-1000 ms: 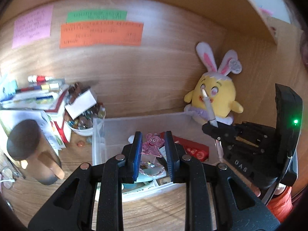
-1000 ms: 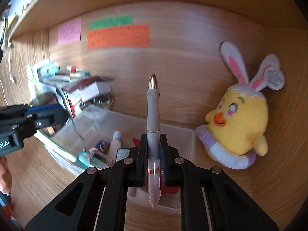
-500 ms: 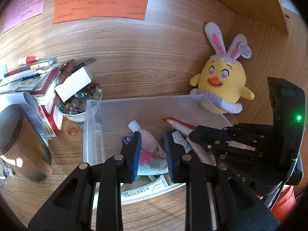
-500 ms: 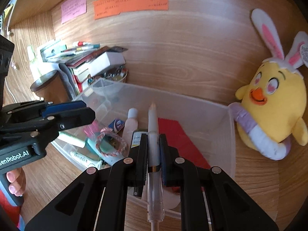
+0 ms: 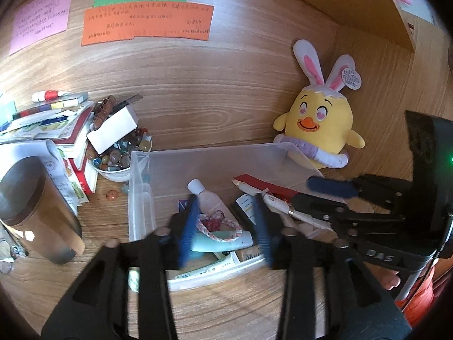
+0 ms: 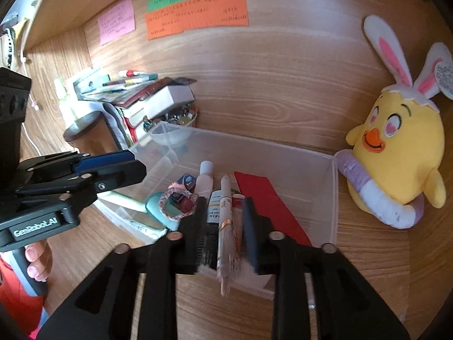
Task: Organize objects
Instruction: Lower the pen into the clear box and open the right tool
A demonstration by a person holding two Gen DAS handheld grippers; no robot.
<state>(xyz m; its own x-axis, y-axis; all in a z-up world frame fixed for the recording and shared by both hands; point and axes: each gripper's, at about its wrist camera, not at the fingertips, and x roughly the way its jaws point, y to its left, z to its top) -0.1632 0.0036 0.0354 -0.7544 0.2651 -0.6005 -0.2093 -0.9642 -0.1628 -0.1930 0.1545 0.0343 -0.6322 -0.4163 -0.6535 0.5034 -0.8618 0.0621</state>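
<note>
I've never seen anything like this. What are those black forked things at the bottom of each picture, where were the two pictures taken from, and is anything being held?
No robot here: a person holds a two-finger tool in each hand, and each tool carries a wide-angle camera that looks along its own fingers. One picture looks out from the left gripper, the other from the right gripper; each also catches the other tool at its edge.

Both point down into a clear plastic bin on a wooden desk. In it lie a small bottle, a teal tube, a braided bracelet and a red card. A yellow plush chick sits beside the bin.

The right gripper's jaws are opening around a white pen, which lies between them over the bin, apparently just released. The left gripper's jaws are opening too, with nothing gripped.
</note>
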